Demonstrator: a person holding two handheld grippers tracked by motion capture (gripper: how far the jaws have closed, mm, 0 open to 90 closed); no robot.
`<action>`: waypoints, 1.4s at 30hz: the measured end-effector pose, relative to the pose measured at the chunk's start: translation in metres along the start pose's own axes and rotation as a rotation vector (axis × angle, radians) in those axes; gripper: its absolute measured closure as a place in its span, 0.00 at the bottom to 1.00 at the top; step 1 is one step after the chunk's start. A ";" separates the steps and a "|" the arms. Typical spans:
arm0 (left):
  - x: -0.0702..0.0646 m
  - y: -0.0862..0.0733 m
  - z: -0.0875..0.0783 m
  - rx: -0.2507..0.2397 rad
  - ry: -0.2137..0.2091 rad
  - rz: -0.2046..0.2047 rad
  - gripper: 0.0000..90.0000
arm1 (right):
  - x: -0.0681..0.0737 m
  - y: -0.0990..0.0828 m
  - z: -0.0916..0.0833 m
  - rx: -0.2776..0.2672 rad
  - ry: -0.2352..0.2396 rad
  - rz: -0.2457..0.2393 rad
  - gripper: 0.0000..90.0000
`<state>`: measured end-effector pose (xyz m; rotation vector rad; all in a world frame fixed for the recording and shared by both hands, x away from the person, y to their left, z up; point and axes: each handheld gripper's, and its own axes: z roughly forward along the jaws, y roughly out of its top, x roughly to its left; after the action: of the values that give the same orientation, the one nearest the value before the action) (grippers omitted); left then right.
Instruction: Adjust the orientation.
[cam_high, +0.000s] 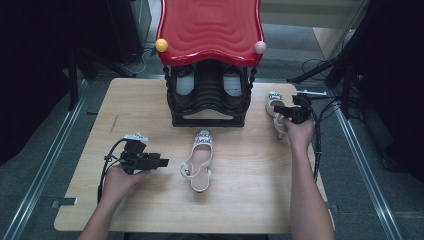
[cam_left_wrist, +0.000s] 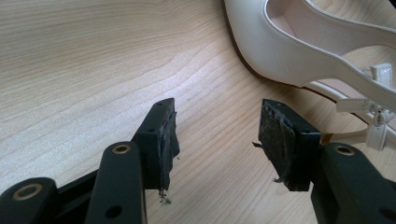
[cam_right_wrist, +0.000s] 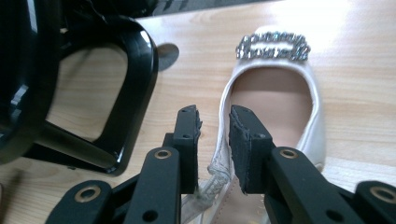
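Right of centre in the high view, the right tool (cam_high: 281, 116) stands with jaws parted around the side edge of a cream buckled sandal (cam_right_wrist: 275, 93), not clamping it. The left tool (cam_high: 162, 162), released, points at the matching sandal (cam_high: 199, 162) mid-counter (cam_high: 250, 190)

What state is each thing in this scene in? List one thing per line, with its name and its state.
Left gripper: open, nothing between its jaws, beside the middle shoe.
Right gripper: jaws a little apart, astride the right shoe's side strap.
Middle shoe: lying flat on the table, untouched.
Right shoe: upright on its sole, beside the rack.
Shoe rack: standing, dark shoes inside.
Table: bearing everything.
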<state>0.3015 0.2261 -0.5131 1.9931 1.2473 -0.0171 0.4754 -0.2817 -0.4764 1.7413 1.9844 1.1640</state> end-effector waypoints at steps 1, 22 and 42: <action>0.000 0.000 0.000 -0.001 0.001 -0.001 0.52 | 0.000 -0.001 0.002 0.006 -0.001 0.001 0.82; -0.001 -0.002 -0.001 -0.010 0.003 0.000 0.52 | -0.006 -0.003 0.020 0.048 -0.015 0.033 0.93; 0.001 -0.001 -0.004 -0.018 0.002 0.003 0.52 | -0.006 0.001 -0.006 0.000 0.086 0.106 0.98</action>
<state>0.2998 0.2294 -0.5114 1.9804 1.2415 -0.0020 0.4737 -0.2892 -0.4741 1.8462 1.9598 1.2937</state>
